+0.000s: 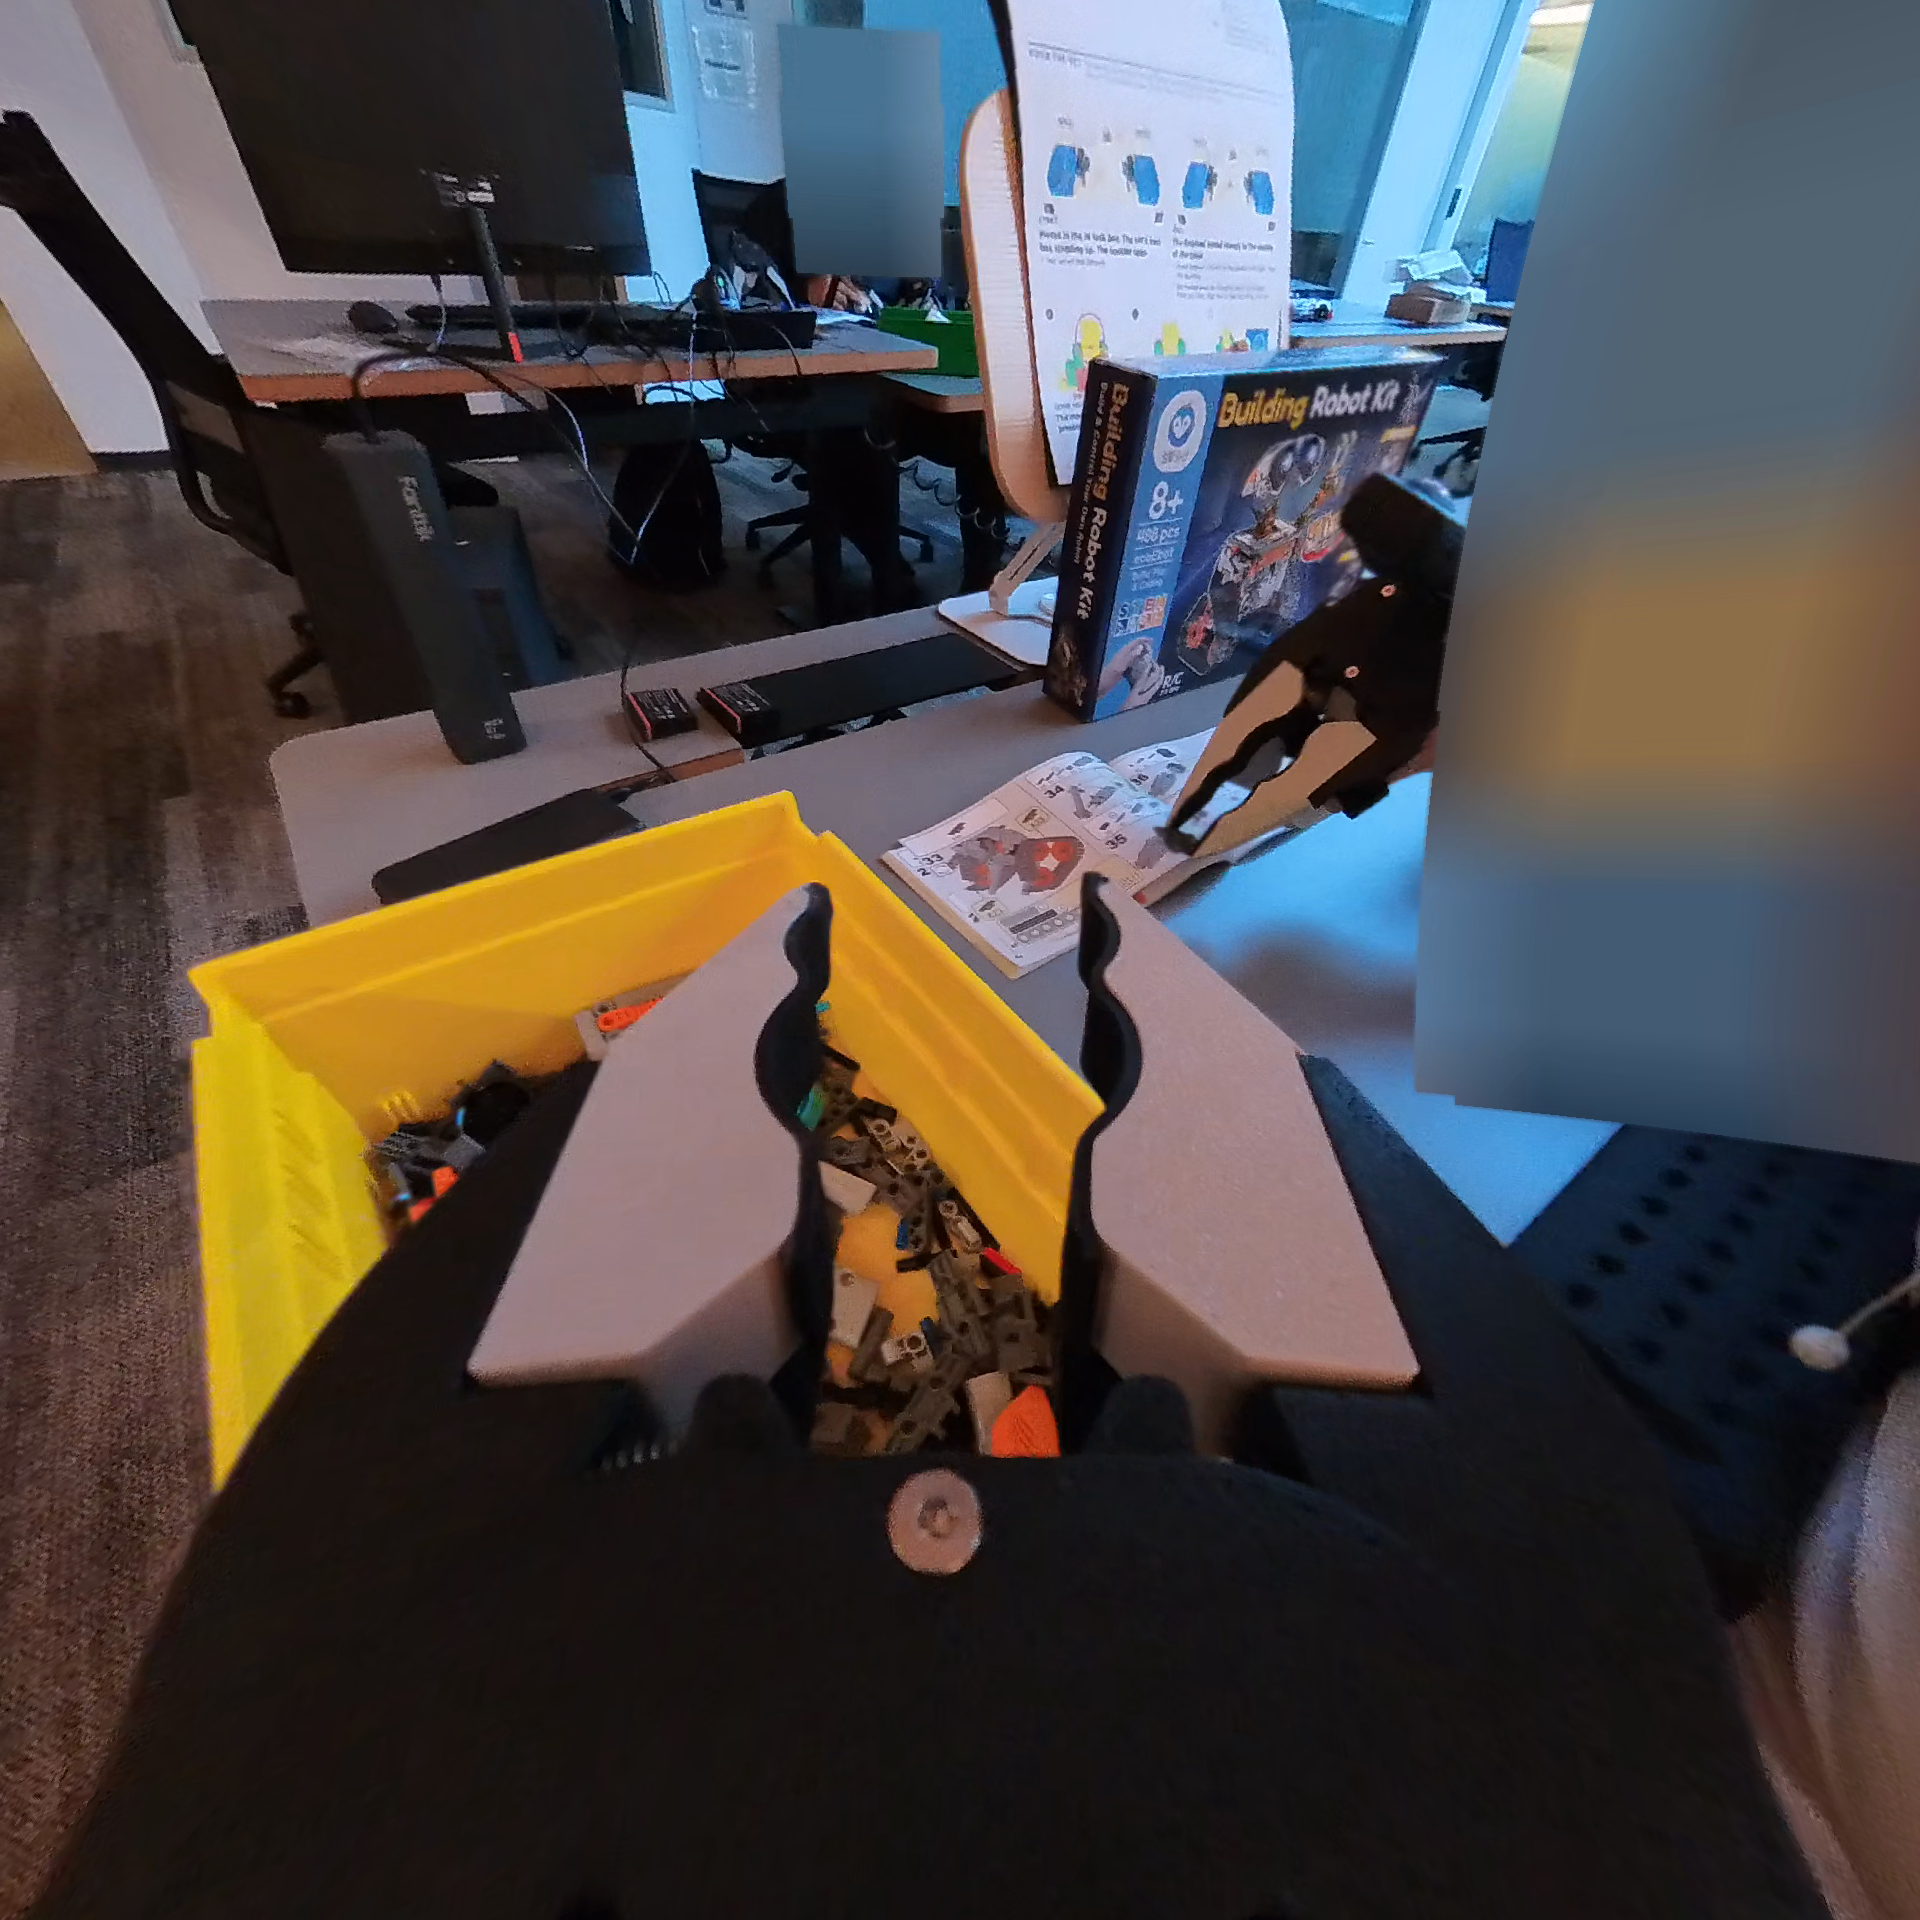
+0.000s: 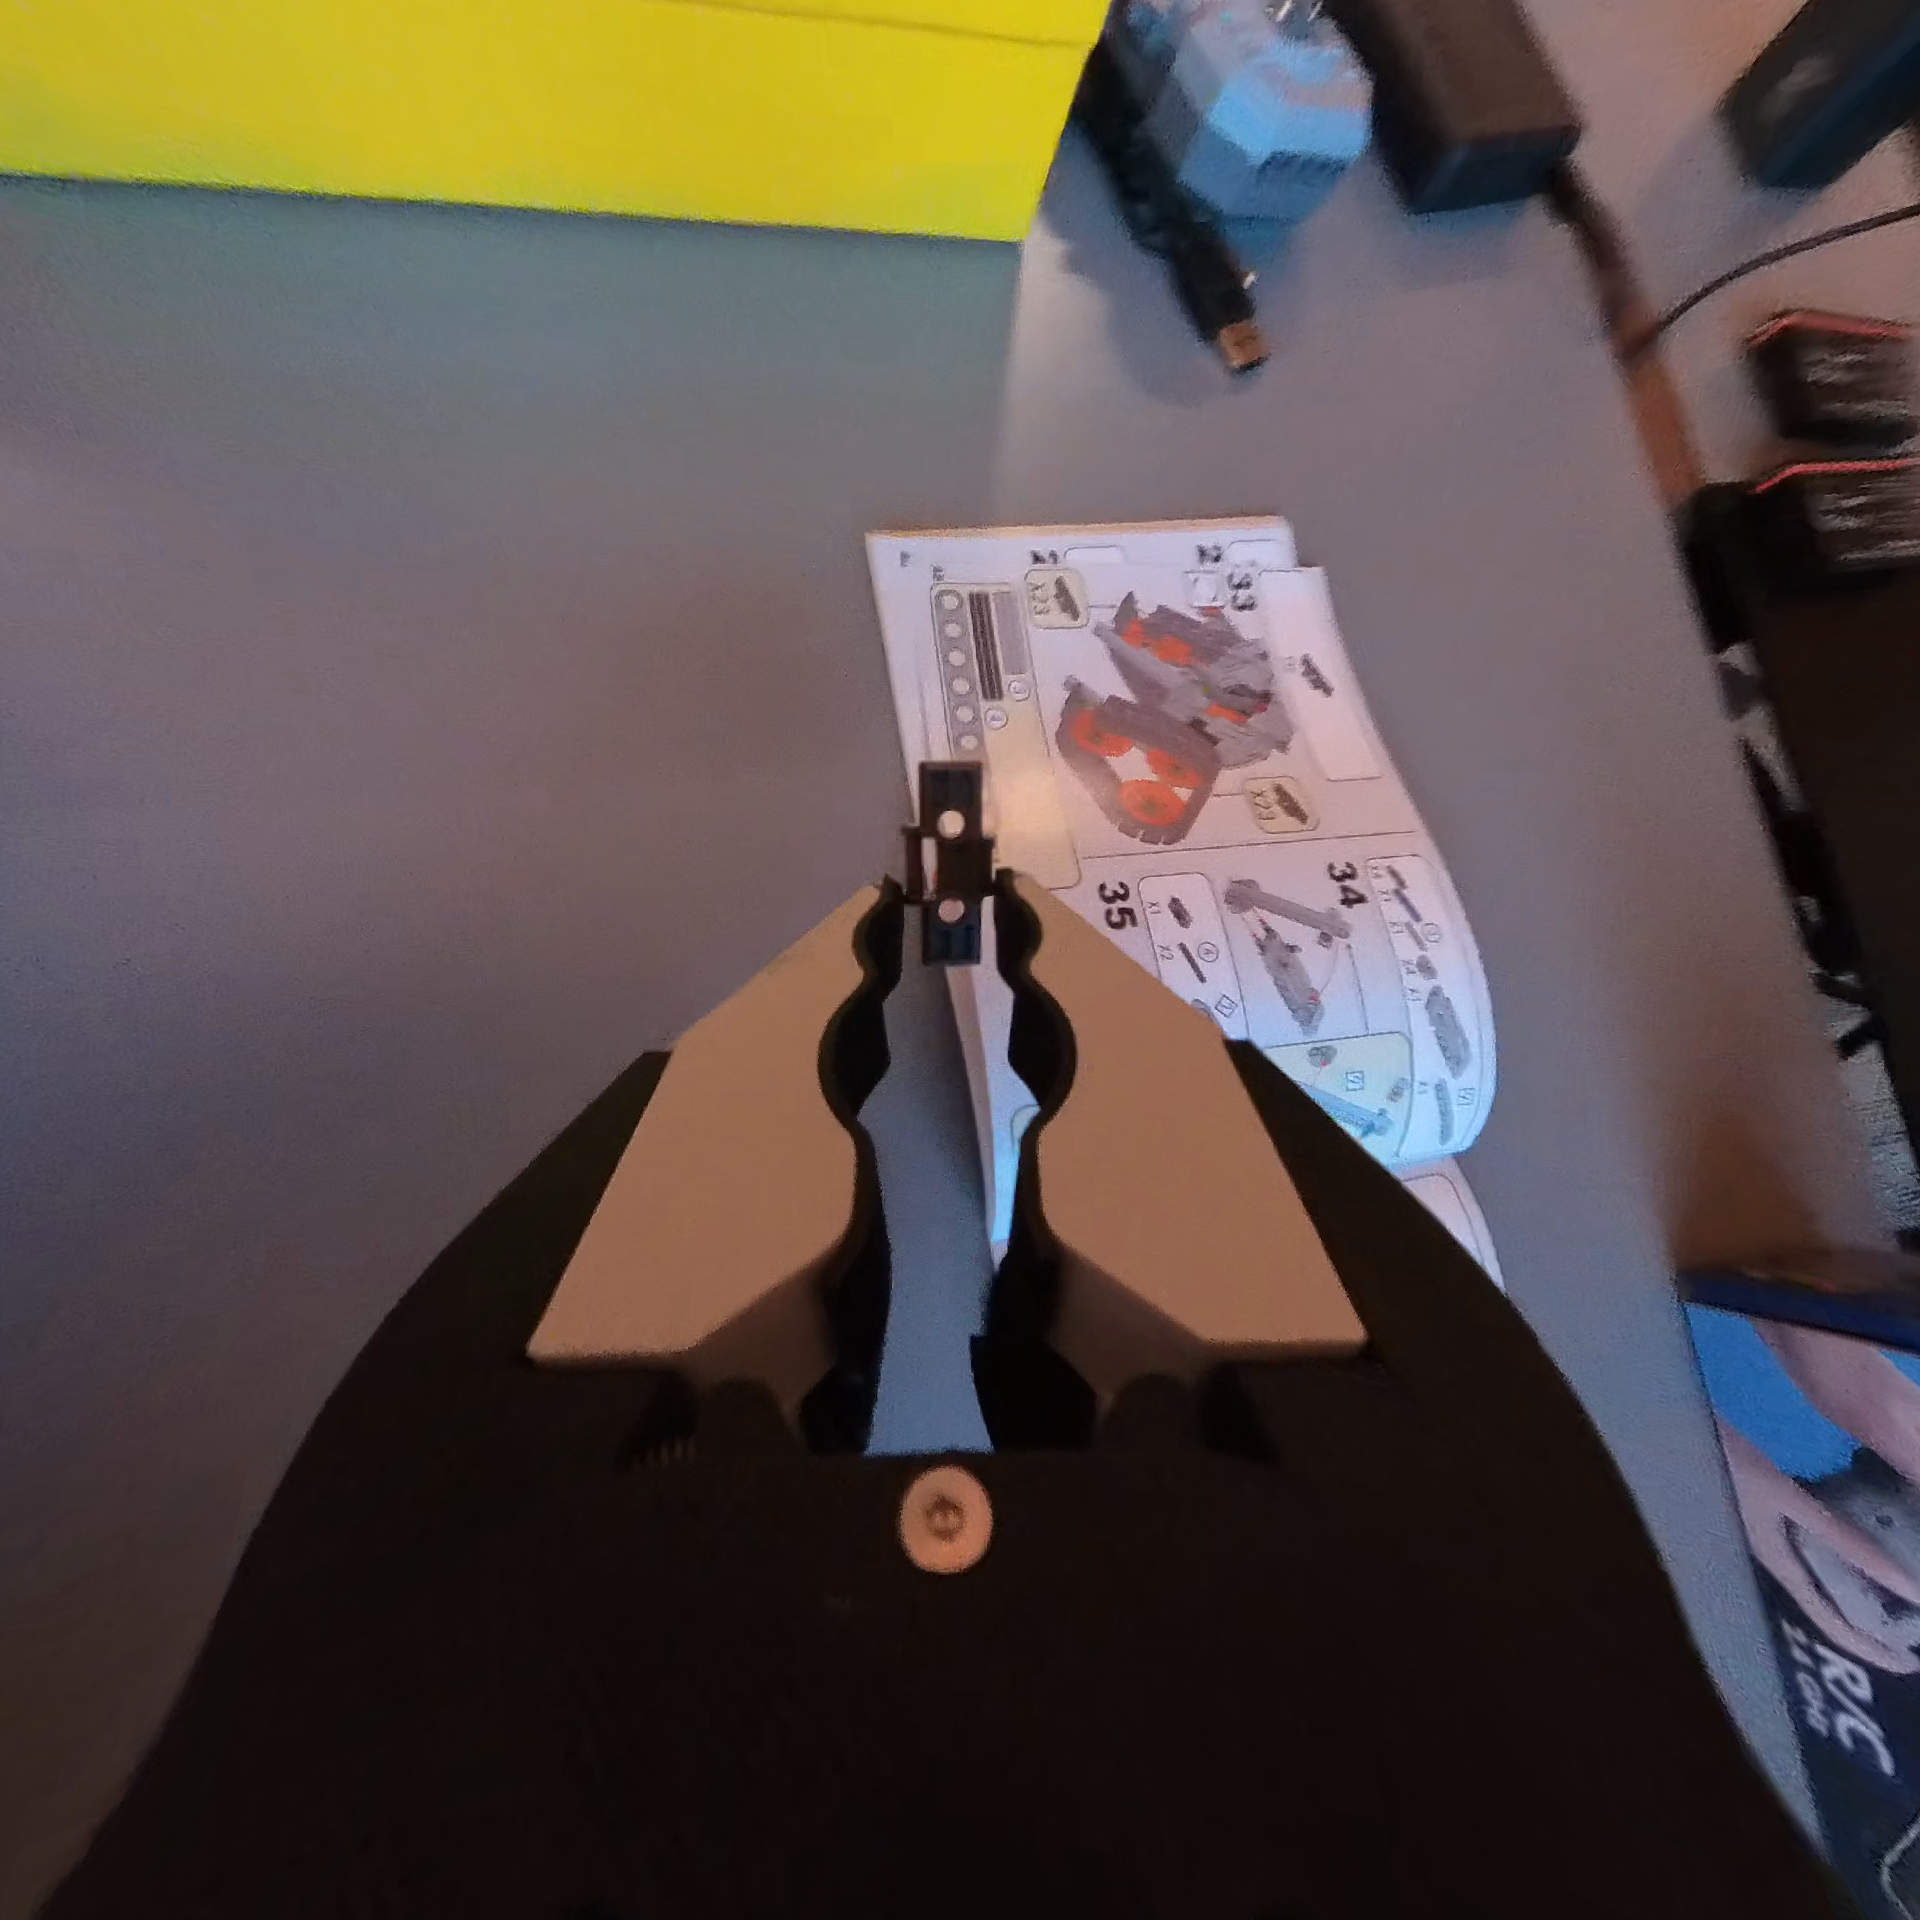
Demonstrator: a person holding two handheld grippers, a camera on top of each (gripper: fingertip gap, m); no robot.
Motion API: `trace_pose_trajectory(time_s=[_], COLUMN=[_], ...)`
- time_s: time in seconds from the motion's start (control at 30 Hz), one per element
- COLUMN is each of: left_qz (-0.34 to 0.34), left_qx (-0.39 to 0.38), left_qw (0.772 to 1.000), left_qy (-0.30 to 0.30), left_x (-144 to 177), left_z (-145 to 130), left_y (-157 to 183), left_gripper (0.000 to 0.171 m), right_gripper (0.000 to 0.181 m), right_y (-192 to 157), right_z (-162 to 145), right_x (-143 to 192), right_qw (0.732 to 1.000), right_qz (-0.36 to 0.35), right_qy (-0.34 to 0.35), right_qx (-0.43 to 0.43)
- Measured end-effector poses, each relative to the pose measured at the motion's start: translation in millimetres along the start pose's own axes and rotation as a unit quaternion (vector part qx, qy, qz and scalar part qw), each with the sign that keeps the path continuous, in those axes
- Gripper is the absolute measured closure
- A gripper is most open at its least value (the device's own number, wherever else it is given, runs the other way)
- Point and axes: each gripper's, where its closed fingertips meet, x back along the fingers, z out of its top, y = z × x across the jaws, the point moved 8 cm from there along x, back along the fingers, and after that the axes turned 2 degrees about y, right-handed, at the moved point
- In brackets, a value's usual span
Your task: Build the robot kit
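Observation:
My left gripper (image 1: 951, 904) is open and empty, held over a yellow bin (image 1: 582, 935) filled with several small grey, black and orange building pieces (image 1: 925, 1299). My right gripper (image 2: 948, 894) is shut on a small dark beam piece with holes (image 2: 951, 831), held just above the grey table beside an open instruction booklet (image 2: 1174, 790). The right gripper also shows in the left wrist view (image 1: 1205, 831), its tips down over the booklet (image 1: 1039, 862). The bin's yellow wall (image 2: 540, 104) shows at the top of the right wrist view.
A blue building-kit box (image 1: 1226, 530) stands behind the booklet, with a printed sheet on a stand (image 1: 1153, 208) behind it. Black adapters and cables (image 1: 665, 712) lie at the table's far edge. A black perforated mat (image 1: 1704, 1268) lies at right. Desks and chairs stand beyond. One gripper's finger ends stand about 30 centimeters off the other's.

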Motion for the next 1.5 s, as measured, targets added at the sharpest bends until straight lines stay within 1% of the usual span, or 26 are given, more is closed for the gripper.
trace_pose_trajectory(time_s=[0.07,0.17,0.3,0.37,0.43,0.5,0.53,0.63,0.7,0.77,0.83,0.9,0.97,1.0,1.03,1.13,1.2,1.27,1.37,1.4,1.47,1.5], left_qz=[-0.001,-0.009,-0.016,-0.016,-0.018,-0.025,-0.025,-0.024,-0.029,-0.036,-0.04,-0.054,-0.073,-0.076,-0.075,-0.067,-0.049,-0.038,0.019,0.033,0.037,0.044], left_qx=[-0.007,-0.005,-0.004,-0.006,0.0,0.01,0.012,0.012,0.016,0.019,0.019,0.02,0.025,0.025,0.024,0.022,0.018,0.007,-0.006,-0.017,-0.015,-0.009], left_qw=[1.0,1.0,1.0,1.0,1.0,1.0,0.999,0.999,0.999,0.999,0.998,0.997,0.996,0.995,0.994,0.993,0.993,0.99,0.976,0.969,0.946,0.931], left_qy=[0.001,0.0,-0.011,-0.011,-0.012,-0.017,-0.021,-0.03,-0.032,-0.036,-0.043,-0.045,-0.055,-0.064,-0.071,-0.092,-0.106,-0.135,-0.218,-0.245,-0.321,-0.361], left_x=[-0.3,-4.2,-8.9,-9.9,-10.3,-9.8,-9.0,-6.5,-5.3,-3.8,-2.3,-2.3,-4.4,-5.6,-6.8,-7.4,-4.6,-0.5,2.0,0.9,-3.7,-7.8], left_z=[1.2,-0.1,-4.1,-5.8,-8.4,-11.2,-12.7,-16.1,-17.2,-17.8,-18.9,-20.6,-24.4,-26.7,-28.9,-33.9,-36.9,-40.9,-47.1,-48.7,-56.8,-62.6], left_y=[-5.2,-11.5,-15.8,-15.8,-14.9,-11.9,-10.1,-3.8,1.6,7.6,13.8,21.3,29.0,31.5,33.0,33.5,28.1,18.5,-9.7,-18.2,-31.0,-38.0], left_gripper=[0.126,0.127,0.126,0.126,0.127,0.127,0.127,0.126,0.126,0.126,0.126,0.125,0.123,0.122,0.121,0.12,0.122,0.126,0.128,0.132,0.161,0.161], right_gripper=[0.165,0.165,0.165,0.165,0.165,0.165,0.165,0.165,0.165,0.165,0.164,0.164,0.164,0.161,0.155,0.149,0.145,0.144,0.145,0.145,0.145,0.148], right_y=[6.1,6.8,6.8,4.0,-3.4,-24.7,-34.4,-51.2,-53.3,-56.5,-58.3,-61.0,-62.2,-62.9,-62.6,-66.3,-69.3,-76.7,-93.8,-100.3,-111.3,-115.3], right_z=[1.1,5.1,3.3,2.5,3.1,6.6,7.2,7.3,11.1,15.4,15.1,17.9,19.3,19.5,19.4,17.0,10.8,0.0,-20.1,-26.7,-38.3,-43.2], right_x=[-5.4,-9.7,-13.4,-14.3,-15.5,-19.1,-22.2,-33.4,-40.3,-47.2,-54.2,-56.7,-57.2,-57.2,-56.7,-45.9,-33.1,-19.4,0.4,5.3,12.0,14.3], right_qw=[1.0,0.999,0.998,0.998,0.999,0.995,0.993,0.993,0.993,0.991,0.989,0.989,0.989,0.99,0.991,0.991,0.995,0.998,1.0,1.0,0.999,0.999], right_qz=[0.001,0.01,-0.007,-0.003,0.02,0.09,0.107,0.107,0.105,0.124,0.127,0.134,0.129,0.125,0.117,0.11,0.08,0.051,0.011,0.005,0.0,0.003], right_qy=[-0.018,-0.023,-0.04,-0.04,-0.035,-0.02,-0.026,-0.055,-0.057,-0.054,-0.073,-0.07,-0.072,-0.071,-0.072,-0.071,-0.057,-0.038,0.01,0.022,0.031,0.027], right_qx=[0.012,0.024,0.043,0.042,0.017,-0.025,-0.036,-0.013,-0.007,-0.012,-0.007,-0.004,-0.002,0.002,-0.001,-0.024,-0.028,-0.021,-0.011,-0.014,-0.023,-0.028])
